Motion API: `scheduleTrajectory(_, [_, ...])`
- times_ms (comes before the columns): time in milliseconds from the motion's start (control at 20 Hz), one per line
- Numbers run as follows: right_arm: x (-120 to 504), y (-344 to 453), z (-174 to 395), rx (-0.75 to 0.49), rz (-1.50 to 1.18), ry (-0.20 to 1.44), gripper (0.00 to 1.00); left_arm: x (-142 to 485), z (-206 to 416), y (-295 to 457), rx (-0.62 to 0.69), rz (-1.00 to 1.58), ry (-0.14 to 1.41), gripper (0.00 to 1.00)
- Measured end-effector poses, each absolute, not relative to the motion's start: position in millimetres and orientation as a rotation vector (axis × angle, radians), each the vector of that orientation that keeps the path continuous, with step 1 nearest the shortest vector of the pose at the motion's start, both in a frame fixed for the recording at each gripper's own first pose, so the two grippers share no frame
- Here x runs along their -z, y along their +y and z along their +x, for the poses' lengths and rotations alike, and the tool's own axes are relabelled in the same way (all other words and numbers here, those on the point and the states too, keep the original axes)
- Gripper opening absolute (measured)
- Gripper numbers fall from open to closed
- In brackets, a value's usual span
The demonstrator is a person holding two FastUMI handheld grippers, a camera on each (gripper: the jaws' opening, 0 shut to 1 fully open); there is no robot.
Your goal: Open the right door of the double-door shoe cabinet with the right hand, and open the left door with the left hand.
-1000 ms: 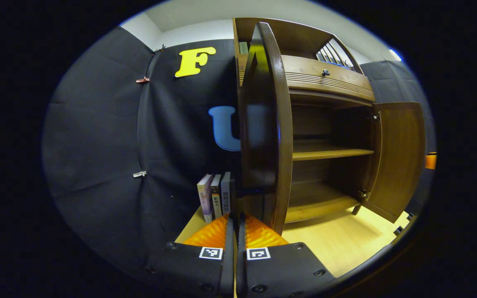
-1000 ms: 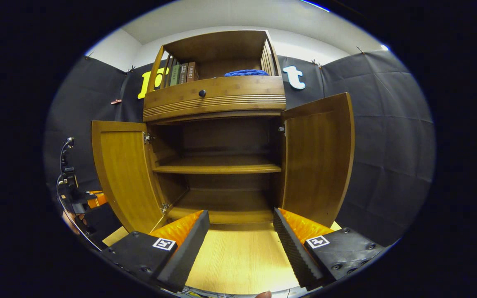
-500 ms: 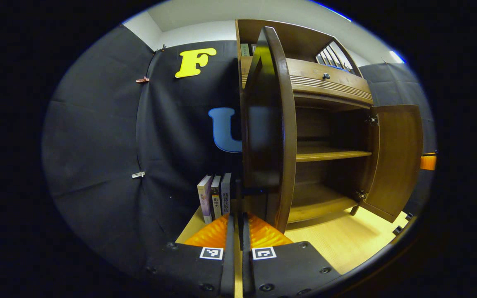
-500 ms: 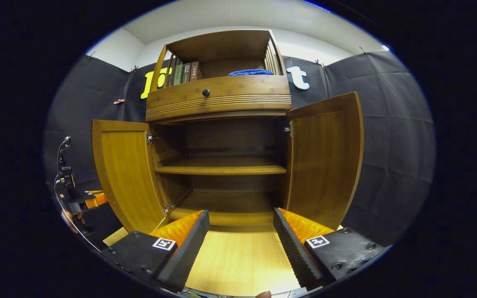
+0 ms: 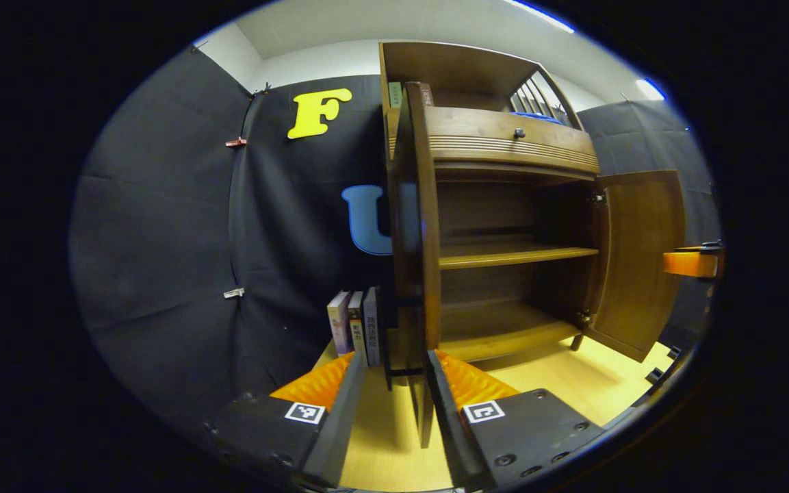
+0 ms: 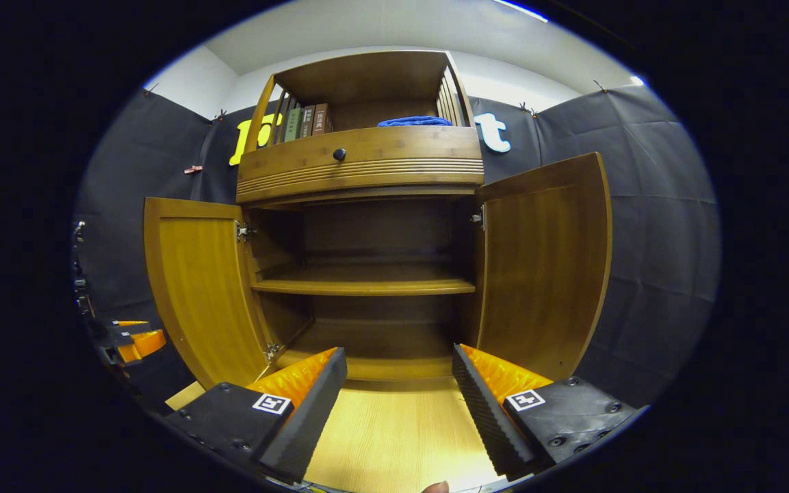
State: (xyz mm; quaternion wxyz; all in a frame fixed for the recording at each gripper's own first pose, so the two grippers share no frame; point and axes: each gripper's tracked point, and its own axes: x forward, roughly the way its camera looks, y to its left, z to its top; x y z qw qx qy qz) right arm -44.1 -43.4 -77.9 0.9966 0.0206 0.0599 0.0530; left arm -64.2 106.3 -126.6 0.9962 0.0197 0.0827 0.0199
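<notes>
The wooden shoe cabinet (image 6: 360,164) has both doors swung out. In the right gripper view the left door (image 6: 196,287) and the right door (image 6: 545,267) stand wide, baring an inner shelf (image 6: 363,286). My right gripper (image 6: 399,356) is open in front of the cabinet's base and holds nothing. In the left gripper view the left door (image 5: 421,260) is seen edge-on, with its lower edge between the spread fingers of my open left gripper (image 5: 395,359); neither finger presses on it. The right door (image 5: 640,253) stands farther right.
Several books (image 5: 354,327) stand on the light wooden floor (image 6: 394,438) left of the cabinet. The top shelf holds books (image 6: 305,122) and a blue cloth (image 6: 413,122) above a drawer with a dark knob (image 6: 339,155). Black cloth walls close in on both sides.
My left gripper went from shut to open, letting go of the left door, which now shows edge-on between its fingers. The right gripper stayed open and hardly moved.
</notes>
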Motion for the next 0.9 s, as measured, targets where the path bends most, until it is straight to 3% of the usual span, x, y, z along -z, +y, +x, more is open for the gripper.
scheduleTrajectory(250, [69.1,-35.6,-25.8,-0.102,-0.003,0.088,0.98,113.6,-81.1,70.9,-0.009,0.026,0.148,0.92])
scheduleTrajectory(350, [61.7,-29.6,-20.9,-0.103,-0.039,0.061,0.98,107.6,-85.0,53.6,0.004,-0.01,0.145,0.97])
scheduleTrajectory(450, [53.3,-20.9,-20.2,-0.116,-0.048,0.037,0.94,99.5,-83.6,41.3,0.009,-0.023,0.13,0.97])
scheduleTrajectory(500, [49.0,-13.9,-18.9,-0.126,-0.048,0.027,0.98,94.2,-82.7,37.7,0.006,-0.021,0.121,0.96])
scheduleTrajectory(900, [27.7,25.4,-21.0,-0.192,-0.034,0.003,0.96,66.0,-76.6,22.0,-0.012,-0.011,0.094,0.97])
